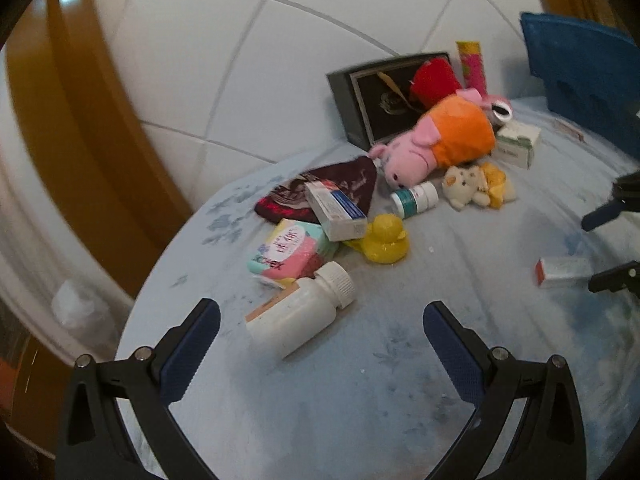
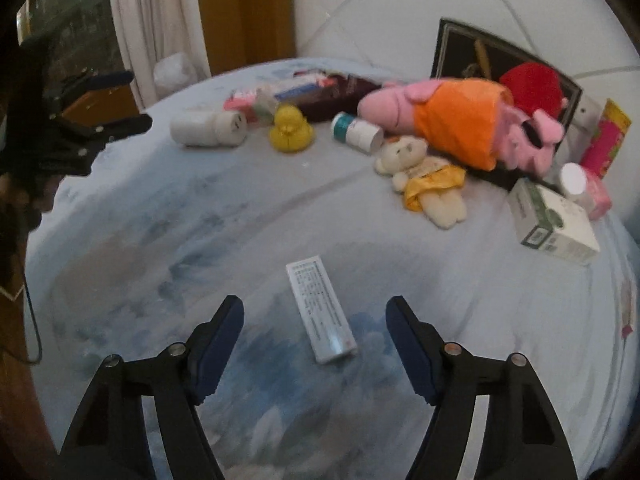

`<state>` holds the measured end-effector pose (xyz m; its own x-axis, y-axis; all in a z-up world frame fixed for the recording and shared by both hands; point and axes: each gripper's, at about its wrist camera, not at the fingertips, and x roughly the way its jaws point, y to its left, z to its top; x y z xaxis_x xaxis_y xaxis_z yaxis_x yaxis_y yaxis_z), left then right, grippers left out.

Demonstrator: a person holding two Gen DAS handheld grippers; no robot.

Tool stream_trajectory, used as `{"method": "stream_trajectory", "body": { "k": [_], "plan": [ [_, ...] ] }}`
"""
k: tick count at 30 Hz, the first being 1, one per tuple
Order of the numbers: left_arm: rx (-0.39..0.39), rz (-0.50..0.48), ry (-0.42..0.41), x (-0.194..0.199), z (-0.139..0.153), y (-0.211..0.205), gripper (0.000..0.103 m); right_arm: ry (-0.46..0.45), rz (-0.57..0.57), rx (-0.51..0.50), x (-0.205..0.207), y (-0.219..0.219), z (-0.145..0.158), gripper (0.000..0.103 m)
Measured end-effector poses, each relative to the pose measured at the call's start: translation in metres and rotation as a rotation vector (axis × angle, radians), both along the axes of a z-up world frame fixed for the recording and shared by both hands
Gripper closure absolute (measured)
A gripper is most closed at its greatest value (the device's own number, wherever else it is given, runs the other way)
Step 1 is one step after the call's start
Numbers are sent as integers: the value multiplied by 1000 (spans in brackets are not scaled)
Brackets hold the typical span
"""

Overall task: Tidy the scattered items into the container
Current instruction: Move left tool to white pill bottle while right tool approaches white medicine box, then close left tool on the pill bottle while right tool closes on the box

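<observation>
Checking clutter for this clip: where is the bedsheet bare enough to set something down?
Bare sheet lies between the yellow duck, the teddy and the slim white box. It is crowded along the headboard, around the pink plush and the black box.

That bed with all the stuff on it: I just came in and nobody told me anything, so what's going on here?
A person is tidying clutter off the bed with two tools. The left hand-held gripper is open around a white bottle lying on its side. The right hand-held gripper is open over a slim white box. Nothing is gripped yet; the toys lie untouched.
</observation>
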<state>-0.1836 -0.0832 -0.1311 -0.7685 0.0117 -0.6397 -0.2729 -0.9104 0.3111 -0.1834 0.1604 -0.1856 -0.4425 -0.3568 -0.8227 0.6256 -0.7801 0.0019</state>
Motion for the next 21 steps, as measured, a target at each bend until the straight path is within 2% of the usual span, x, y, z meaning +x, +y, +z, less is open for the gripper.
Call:
{"method": "stream_trajectory", "body": {
  "k": [2,4,9,12,17,18,19,21],
  "plan": [
    [7,-42,-20,-12,-8,-7,0,-13,18,29,-6,-6,-11,32],
    [21,-83,-42,-22,-16,-14,0,-33,30,46,-10,-12,-20,50],
    [26,-166,-128,-55,-41,-30,0,-46,24,57,-17,-16,-29,50],
    [8,-197,-141,-70,-51,-36,0,-51,23,59,-19,-16,-28,50],
    [28,-290,-191,-90,-61,-41,0,-63,19,65,-19,-20,-28,58],
    [31,-311,-206,-93,-64,-41,5,-65,17,66,-18,-21,-27,61],
    [36,-327,-223,-96,-67,-42,18,-66,16,69,-18,-23,-27,63],
    [46,-354,-260,-102,-72,-44,25,-69,11,76,-17,-25,-27,66]
  ]
}}
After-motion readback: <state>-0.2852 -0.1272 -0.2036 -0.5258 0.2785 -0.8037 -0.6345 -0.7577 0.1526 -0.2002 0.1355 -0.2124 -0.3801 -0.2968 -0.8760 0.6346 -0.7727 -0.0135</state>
